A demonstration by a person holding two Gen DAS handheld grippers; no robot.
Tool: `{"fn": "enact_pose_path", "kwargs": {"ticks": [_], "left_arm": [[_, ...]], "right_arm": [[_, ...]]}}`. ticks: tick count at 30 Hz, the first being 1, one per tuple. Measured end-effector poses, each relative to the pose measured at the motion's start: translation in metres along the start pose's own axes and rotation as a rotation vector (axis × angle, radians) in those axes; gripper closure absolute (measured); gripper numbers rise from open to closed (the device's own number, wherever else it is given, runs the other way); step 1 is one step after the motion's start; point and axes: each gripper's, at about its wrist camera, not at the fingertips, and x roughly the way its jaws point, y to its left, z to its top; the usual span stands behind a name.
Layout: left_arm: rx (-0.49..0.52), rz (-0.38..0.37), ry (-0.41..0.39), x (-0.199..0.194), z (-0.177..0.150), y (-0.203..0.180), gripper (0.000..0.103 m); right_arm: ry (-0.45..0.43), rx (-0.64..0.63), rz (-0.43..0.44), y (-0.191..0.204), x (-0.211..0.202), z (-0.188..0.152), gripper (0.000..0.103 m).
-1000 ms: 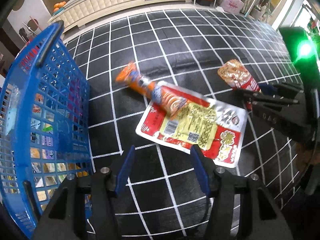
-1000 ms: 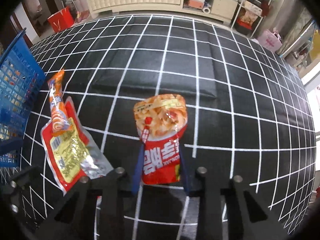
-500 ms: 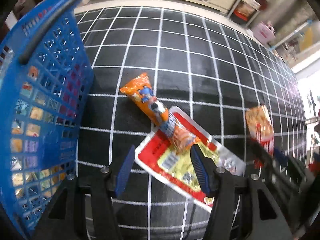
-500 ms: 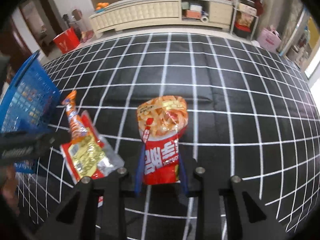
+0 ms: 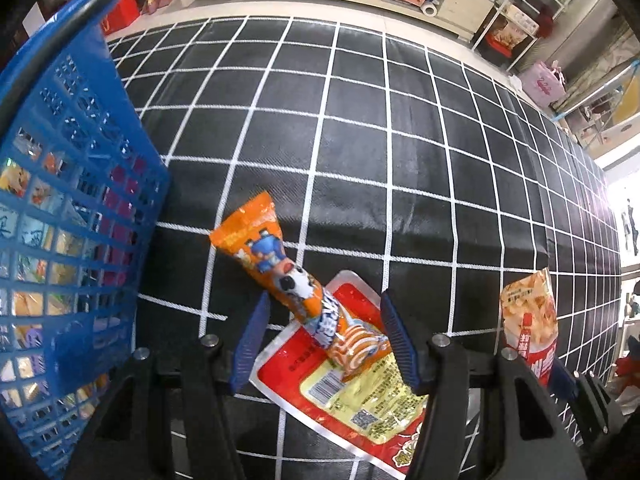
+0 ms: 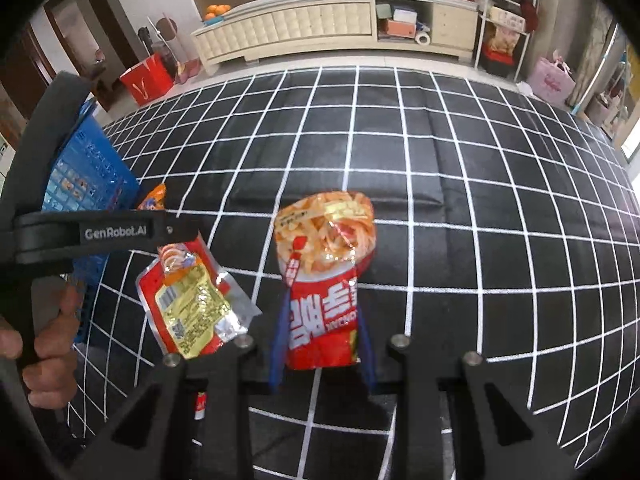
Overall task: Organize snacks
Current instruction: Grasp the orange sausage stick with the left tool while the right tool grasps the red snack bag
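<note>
Left tongs (image 5: 324, 340) are closing, blue pads straddling the orange snack tube (image 5: 296, 288) without touching it yet. The tube lies slanted across the flat red-and-yellow pouch (image 5: 360, 392), just right of the blue basket (image 5: 80, 208) on the checked desk (image 5: 400, 152). Best to centre on the tube's near end and pinch above the pouch (or both may lift together).

Right tongs (image 6: 320, 344) hold the red chip bag (image 6: 324, 272), jaws narrow on its lower half. The right view alone shows that grip and the hand (image 6: 44, 344) on the left tool; the left view alone shows the tube's full length and packets inside the basket.
</note>
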Motion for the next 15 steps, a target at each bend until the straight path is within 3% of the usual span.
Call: {"fn": "enact_pose_path", "kwargs": {"ticks": [2, 6, 15], "left_arm": [[0.014, 0.0, 0.009, 0.003, -0.005, -0.004, 0.066], [0.055, -0.005, 0.01, 0.001, -0.023, -0.008, 0.078], [0.13, -0.002, -0.039, -0.028, -0.05, -0.003, 0.081]], "right_arm": [[0.004, 0.001, 0.002, 0.0, 0.0, 0.0, 0.068], [0.009, -0.002, 0.008, -0.001, 0.003, 0.004, 0.068], [0.024, 0.005, 0.041, 0.0, 0.007, 0.005, 0.068]]}}
